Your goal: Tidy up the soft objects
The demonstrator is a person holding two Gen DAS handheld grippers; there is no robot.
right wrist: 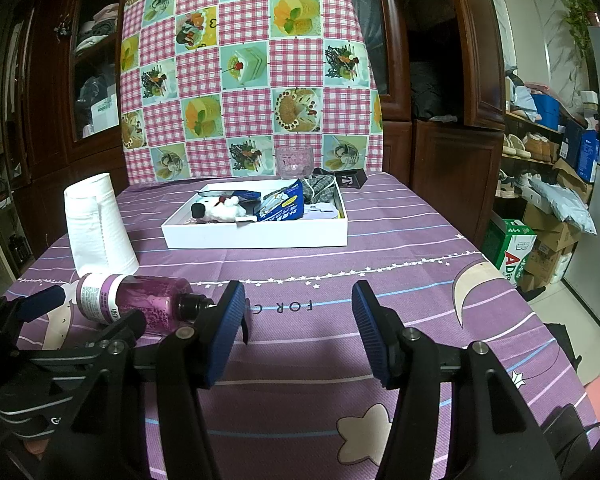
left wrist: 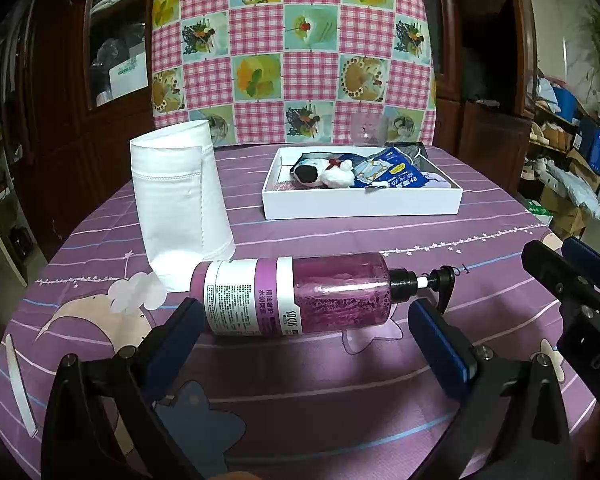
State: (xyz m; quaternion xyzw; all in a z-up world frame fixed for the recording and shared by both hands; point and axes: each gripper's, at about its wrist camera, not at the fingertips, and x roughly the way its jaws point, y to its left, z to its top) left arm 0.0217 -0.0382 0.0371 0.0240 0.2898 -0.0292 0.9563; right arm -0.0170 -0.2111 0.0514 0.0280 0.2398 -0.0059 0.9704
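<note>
A purple pump bottle (left wrist: pixel 292 296) lies on its side on the purple tablecloth, pump to the right; it also shows in the right wrist view (right wrist: pixel 140 300). My left gripper (left wrist: pixel 304 340) is open, its pads either side of the bottle and just short of it. My right gripper (right wrist: pixel 298 332) is open and empty over bare cloth, to the right of the bottle. A white tray (left wrist: pixel 360 206) (right wrist: pixel 256 236) at the back holds a black-and-white plush toy (left wrist: pixel 326 174) (right wrist: pixel 220 210), a blue packet (left wrist: pixel 396 174) (right wrist: pixel 282 204) and grey cloth (right wrist: pixel 320 186).
A white fabric roll (left wrist: pixel 180 200) (right wrist: pixel 96 228) stands left, just behind the bottle. A pink glass cup (right wrist: pixel 294 162) and a small black box (right wrist: pixel 352 178) sit behind the tray. A checked cloth hangs behind. Boxes and shelves stand to the right of the table.
</note>
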